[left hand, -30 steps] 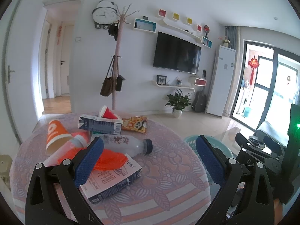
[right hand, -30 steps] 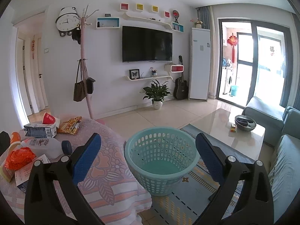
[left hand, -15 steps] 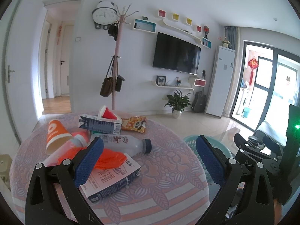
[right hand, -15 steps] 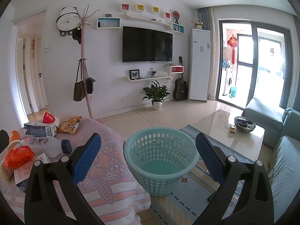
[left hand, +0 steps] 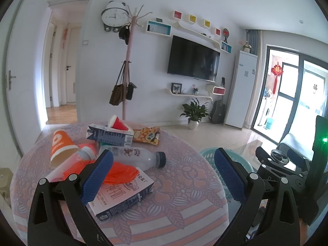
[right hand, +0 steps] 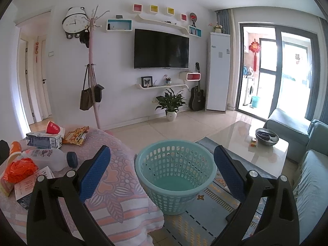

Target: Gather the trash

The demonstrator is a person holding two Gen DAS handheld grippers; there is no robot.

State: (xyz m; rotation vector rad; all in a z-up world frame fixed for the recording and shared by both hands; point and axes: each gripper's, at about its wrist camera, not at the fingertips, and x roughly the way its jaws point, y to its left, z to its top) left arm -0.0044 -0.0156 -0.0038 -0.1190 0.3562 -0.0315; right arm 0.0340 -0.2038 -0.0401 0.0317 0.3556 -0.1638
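On the round table (left hand: 184, 184), under a pink floral cloth, the trash lies in a loose heap toward the left. A white carton (left hand: 123, 194) with dark sides lies flat nearest the left gripper (left hand: 163, 174), a crumpled orange bag (left hand: 121, 173) resting on its far end. Behind the bag a cloudy plastic bottle (left hand: 135, 156) with a dark blue cap lies on its side, cap pointing right. To its left an orange paper cup (left hand: 61, 145) is tipped over, mouth toward the camera, and a clear tube (left hand: 69, 164) with a pink-white end leans against it. Farther back a dark blue carton (left hand: 110, 137) lies flat with a red cup (left hand: 117, 124) on top, and a yellow snack wrapper (left hand: 146, 136) sits just right of it.

The left gripper hovers over the near edge of the table, its blue pads (left hand: 98, 174) spread wide, holding nothing. The right gripper (right hand: 162, 174) is likewise wide open and empty, hanging above a pale teal basket (right hand: 176, 186) that stands on the rug just beside the table. The basket has perforated walls, and nothing shows inside it.
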